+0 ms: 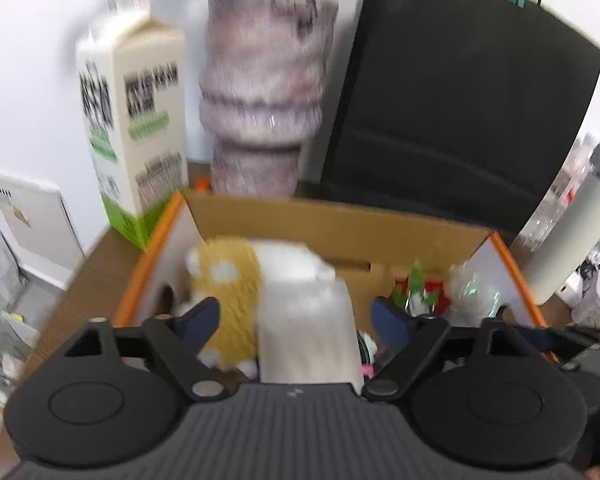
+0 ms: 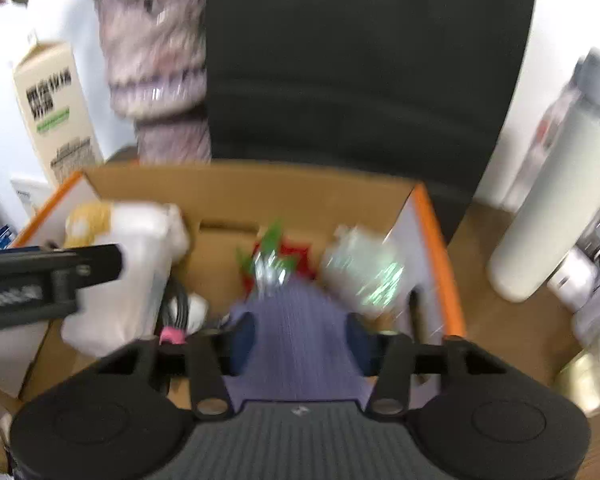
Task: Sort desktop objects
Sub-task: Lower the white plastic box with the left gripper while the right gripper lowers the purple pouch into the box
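Observation:
A cardboard box with orange edges (image 1: 284,216) (image 2: 260,184) stands on the desk. Inside lie a yellow plush toy (image 1: 228,280) (image 2: 88,216), a white block-like item (image 1: 304,328) (image 2: 140,264), a red and green item (image 1: 420,284) (image 2: 276,256) and a shiny crumpled wrapper (image 1: 472,292) (image 2: 364,268). My left gripper (image 1: 298,320) is over the box with its jaws apart on either side of the white item, with a gap on each side. My right gripper (image 2: 300,340) is shut on a purple ribbed cloth (image 2: 296,344) above the box's front. Both views are blurred.
Behind the box stand a milk carton (image 1: 136,128) (image 2: 56,112), a ribbed pinkish vase with plants (image 1: 264,96) (image 2: 156,64) and a black chair back (image 1: 460,92) (image 2: 360,60). A white tumbler (image 1: 568,240) (image 2: 552,208) stands to the right. The left gripper's body shows in the right wrist view (image 2: 40,280).

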`<state>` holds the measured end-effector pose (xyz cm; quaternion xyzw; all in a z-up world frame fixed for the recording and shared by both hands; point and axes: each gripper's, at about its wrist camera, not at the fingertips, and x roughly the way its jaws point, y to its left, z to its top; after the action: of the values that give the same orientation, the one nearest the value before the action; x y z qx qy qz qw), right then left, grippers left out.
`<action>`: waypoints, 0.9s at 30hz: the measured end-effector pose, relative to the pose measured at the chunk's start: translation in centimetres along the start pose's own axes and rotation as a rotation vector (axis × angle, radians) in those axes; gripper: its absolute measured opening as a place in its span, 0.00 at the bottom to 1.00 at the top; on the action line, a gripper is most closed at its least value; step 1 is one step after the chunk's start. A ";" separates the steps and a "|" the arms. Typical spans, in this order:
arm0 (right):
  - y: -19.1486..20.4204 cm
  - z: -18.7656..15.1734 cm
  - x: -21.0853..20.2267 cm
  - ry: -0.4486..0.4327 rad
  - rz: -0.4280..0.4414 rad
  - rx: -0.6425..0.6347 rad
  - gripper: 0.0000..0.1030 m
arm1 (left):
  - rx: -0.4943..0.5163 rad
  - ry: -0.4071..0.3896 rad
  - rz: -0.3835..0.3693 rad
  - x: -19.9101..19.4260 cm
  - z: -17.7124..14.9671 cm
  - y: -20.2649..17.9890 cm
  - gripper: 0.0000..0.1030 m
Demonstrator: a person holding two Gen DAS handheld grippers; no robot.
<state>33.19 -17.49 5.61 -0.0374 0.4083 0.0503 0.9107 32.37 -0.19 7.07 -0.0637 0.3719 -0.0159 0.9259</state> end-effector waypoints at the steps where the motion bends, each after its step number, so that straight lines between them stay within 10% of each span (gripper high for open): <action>1: -0.3 0.6 -0.9 -0.006 0.006 0.004 0.69 | 0.014 0.004 0.012 -0.5 0.6 0.0 0.99; 14: -1.4 0.8 -10.5 -0.020 0.087 0.066 0.81 | 0.020 0.133 0.075 -7.4 -0.7 2.8 1.00; 27: 2.6 -8.0 -15.7 -0.132 0.066 -0.007 0.83 | 0.128 -0.071 0.078 -15.8 -9.3 4.1 1.00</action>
<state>16.59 -16.75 11.99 -0.0238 0.3484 0.0842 0.9332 14.48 4.06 10.71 0.0098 0.3395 -0.0012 0.9406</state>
